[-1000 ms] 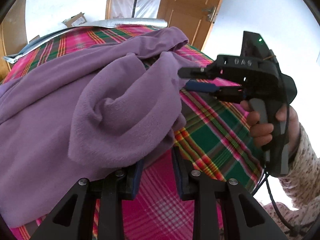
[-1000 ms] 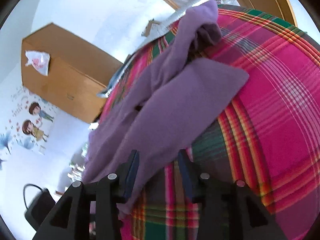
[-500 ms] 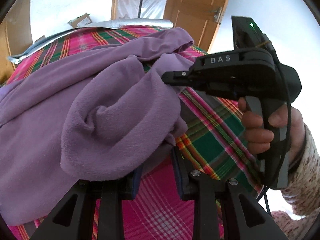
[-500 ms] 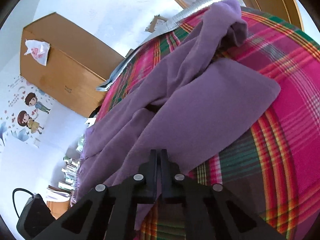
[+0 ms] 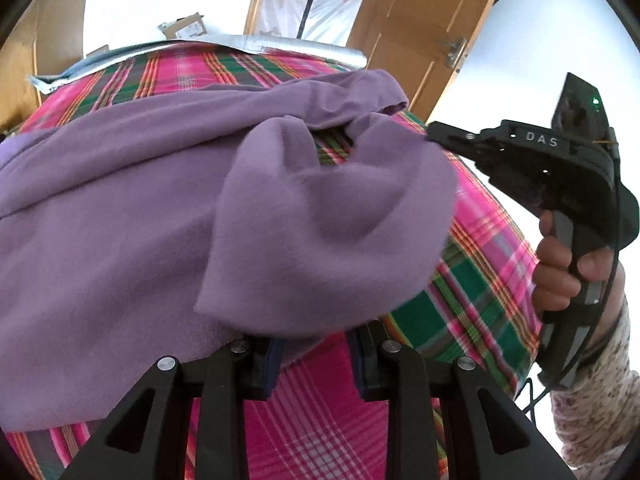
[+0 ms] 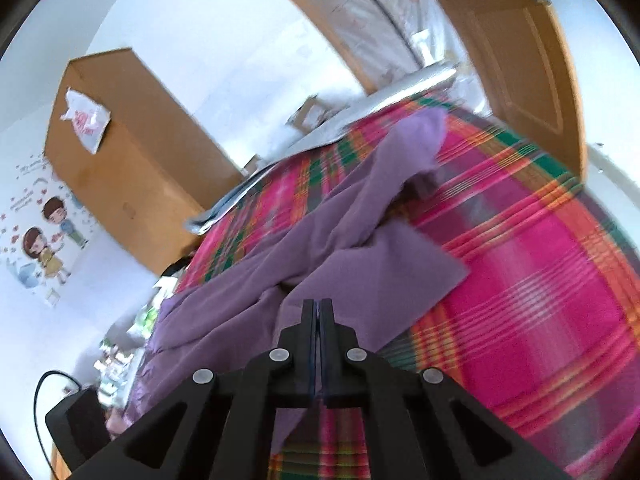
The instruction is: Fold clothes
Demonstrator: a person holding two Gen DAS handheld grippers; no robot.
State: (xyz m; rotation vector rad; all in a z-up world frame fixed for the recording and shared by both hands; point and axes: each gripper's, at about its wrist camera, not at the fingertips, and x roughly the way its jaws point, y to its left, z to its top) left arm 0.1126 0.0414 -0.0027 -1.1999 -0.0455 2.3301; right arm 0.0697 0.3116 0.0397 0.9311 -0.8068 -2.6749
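Note:
A purple fleece garment (image 5: 160,208) lies crumpled on a pink and green plaid cloth (image 5: 480,300); it also shows in the right wrist view (image 6: 360,264). My right gripper (image 6: 318,312) is shut on a corner of the garment and lifts it off the cloth. In the left wrist view the right gripper (image 5: 434,134) pinches that raised corner at the right. My left gripper (image 5: 316,354) is open, its jaws apart, with a hanging fold of the garment just in front of and partly over its fingers.
A wooden door (image 5: 412,36) stands behind the table. A silver foil strip (image 5: 280,44) runs along the far table edge. A wooden cabinet (image 6: 132,160) with a plastic bag on top stands to the left. A black box with a cable (image 6: 76,420) sits at the lower left.
My right gripper closed on the garment's corner and has pulled it up and to the right. The fold now hangs higher over my left gripper, which stayed open.

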